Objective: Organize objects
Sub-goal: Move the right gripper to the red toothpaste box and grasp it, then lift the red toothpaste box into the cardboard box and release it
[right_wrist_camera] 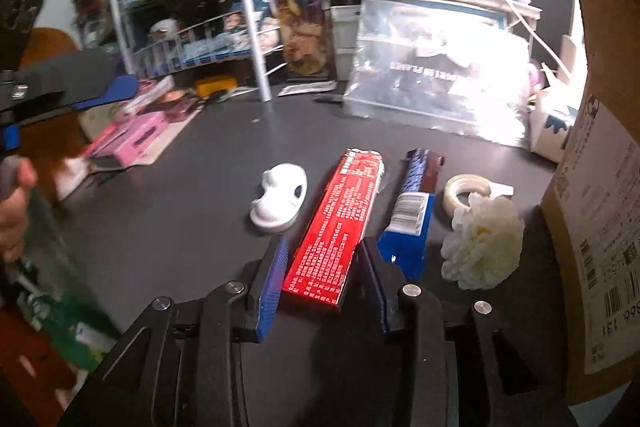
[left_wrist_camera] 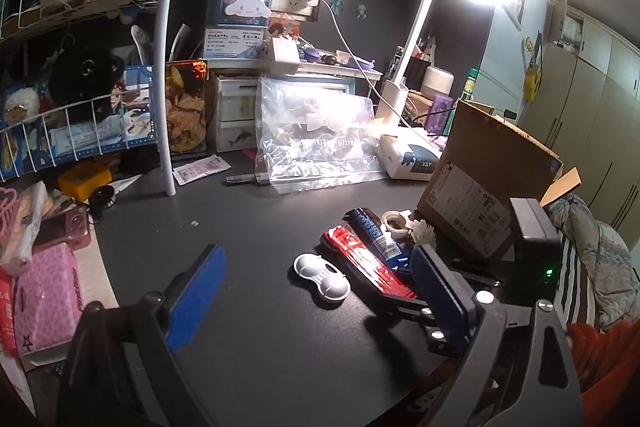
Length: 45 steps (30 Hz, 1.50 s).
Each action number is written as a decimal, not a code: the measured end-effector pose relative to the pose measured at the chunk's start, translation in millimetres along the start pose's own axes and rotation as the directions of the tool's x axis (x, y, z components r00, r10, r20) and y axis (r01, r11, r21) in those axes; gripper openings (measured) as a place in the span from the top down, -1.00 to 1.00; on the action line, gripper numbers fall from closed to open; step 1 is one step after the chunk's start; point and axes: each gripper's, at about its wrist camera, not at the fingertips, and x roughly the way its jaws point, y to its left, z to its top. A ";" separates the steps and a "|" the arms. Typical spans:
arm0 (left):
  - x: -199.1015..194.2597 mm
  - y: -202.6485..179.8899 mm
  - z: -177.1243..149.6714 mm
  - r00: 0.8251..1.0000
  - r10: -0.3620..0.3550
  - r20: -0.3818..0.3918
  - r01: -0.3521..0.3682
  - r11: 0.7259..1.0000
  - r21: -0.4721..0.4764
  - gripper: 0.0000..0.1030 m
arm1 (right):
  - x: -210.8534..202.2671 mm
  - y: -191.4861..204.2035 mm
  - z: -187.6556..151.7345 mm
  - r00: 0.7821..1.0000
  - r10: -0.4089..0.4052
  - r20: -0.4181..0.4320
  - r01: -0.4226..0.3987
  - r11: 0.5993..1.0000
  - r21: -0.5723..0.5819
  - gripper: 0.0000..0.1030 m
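A red box (right_wrist_camera: pixel 338 223) lies on the dark desk (right_wrist_camera: pixel 180 227), its near end between the blue pads of my right gripper (right_wrist_camera: pixel 324 267); the jaws are closed against its sides. Right of it lie a blue tube box (right_wrist_camera: pixel 414 207), a tape roll (right_wrist_camera: pixel 466 193) and a white flower-shaped puff (right_wrist_camera: pixel 486 247). A white two-lobed case (right_wrist_camera: pixel 280 199) lies left of the red box. In the left wrist view my left gripper (left_wrist_camera: pixel 316 291) is open and empty above the desk, near the white case (left_wrist_camera: pixel 322 279), the red box (left_wrist_camera: pixel 368 263) and the blue tube box (left_wrist_camera: pixel 376 233).
An open cardboard box (left_wrist_camera: pixel 480 187) stands at the right, also in the right wrist view (right_wrist_camera: pixel 600 227). A clear plastic bag (left_wrist_camera: pixel 316 143), a tissue pack (left_wrist_camera: pixel 408 161) and drawers sit behind. A wire rack (left_wrist_camera: pixel 80 107), pink boxes (left_wrist_camera: pixel 44 299) and a camera (left_wrist_camera: pixel 64 227) crowd the left.
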 end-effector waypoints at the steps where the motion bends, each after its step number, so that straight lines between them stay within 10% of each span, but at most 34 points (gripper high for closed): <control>1: -0.3 -0.2 -0.3 1.000 -0.003 0.000 0.003 1.000 0.001 -0.79 | -1.8 -0.8 -1.3 1.000 0.010 -0.004 -0.011 1.000 -0.014 0.39; 17: 4.4 -7.3 2.5 0.999 -0.021 -0.030 0.021 1.000 0.003 -0.79 | 5.1 3.8 0.0 0.998 -0.058 -0.016 0.058 0.998 -0.039 0.51; 28: 21.8 -30.4 24.5 0.975 -0.212 -0.062 0.210 0.977 -0.030 -0.78 | -53.0 13.1 31.1 0.993 0.065 0.094 -0.056 0.994 -0.097 0.51; 40: 17.1 -69.6 79.4 0.946 -0.323 -0.017 0.323 0.946 -0.013 0.07 | -125.6 7.3 71.4 0.968 0.149 0.201 -0.105 0.972 -0.212 0.51; 45: 30.9 -98.4 107.0 0.938 -0.345 -0.033 0.346 0.938 0.022 0.12 | -142.6 -16.3 82.2 0.968 0.124 0.217 -0.080 0.977 -0.200 0.51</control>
